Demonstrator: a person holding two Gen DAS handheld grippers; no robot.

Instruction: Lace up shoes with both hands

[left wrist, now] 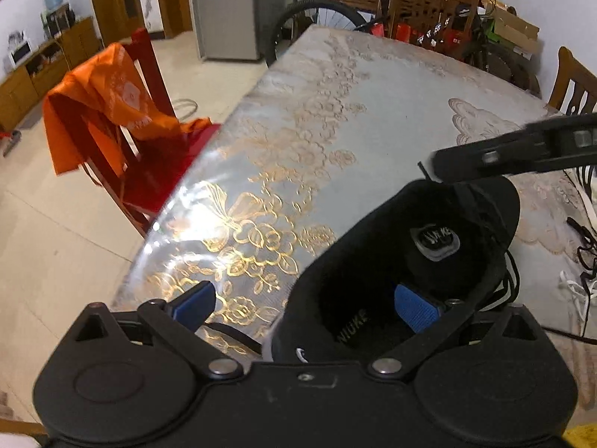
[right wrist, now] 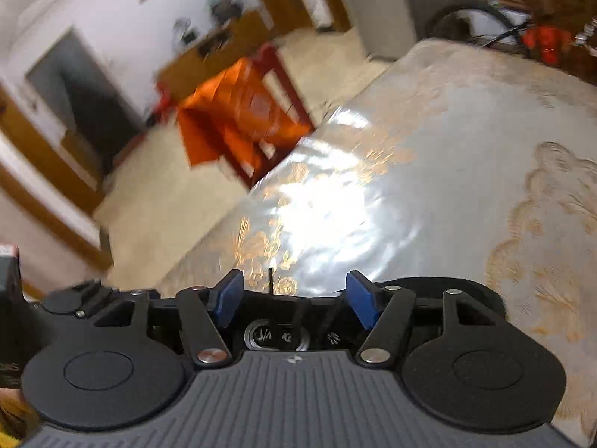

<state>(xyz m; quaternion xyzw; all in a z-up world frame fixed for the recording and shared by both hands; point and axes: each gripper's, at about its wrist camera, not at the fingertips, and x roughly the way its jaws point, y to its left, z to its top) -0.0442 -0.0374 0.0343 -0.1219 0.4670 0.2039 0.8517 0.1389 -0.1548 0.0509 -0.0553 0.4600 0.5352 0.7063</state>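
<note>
A black shoe [left wrist: 377, 261] lies on the table, its opening facing my left wrist camera and a grey label on the tongue [left wrist: 436, 240]. My left gripper [left wrist: 304, 308] is open and straddles the shoe's left collar wall, with one blue pad [left wrist: 416, 311] inside the shoe and the other outside. My right gripper [left wrist: 447, 164] reaches in from the right above the tongue's top. In the right wrist view the right gripper [right wrist: 294, 296] is open just over the tongue label [right wrist: 276, 336]. A thin black lace tip [right wrist: 270, 280] sticks up between its fingers, untouched. Black lace [left wrist: 511, 276] hangs off the shoe's right side.
The table [left wrist: 373, 119] wears a floral cloth under glossy plastic. Loose black and white laces [left wrist: 584, 261] lie at its right edge. A red chair draped in orange cloth [left wrist: 112, 97] stands by the left edge. A wooden chair [left wrist: 571, 82], bicycle and fridge stand beyond.
</note>
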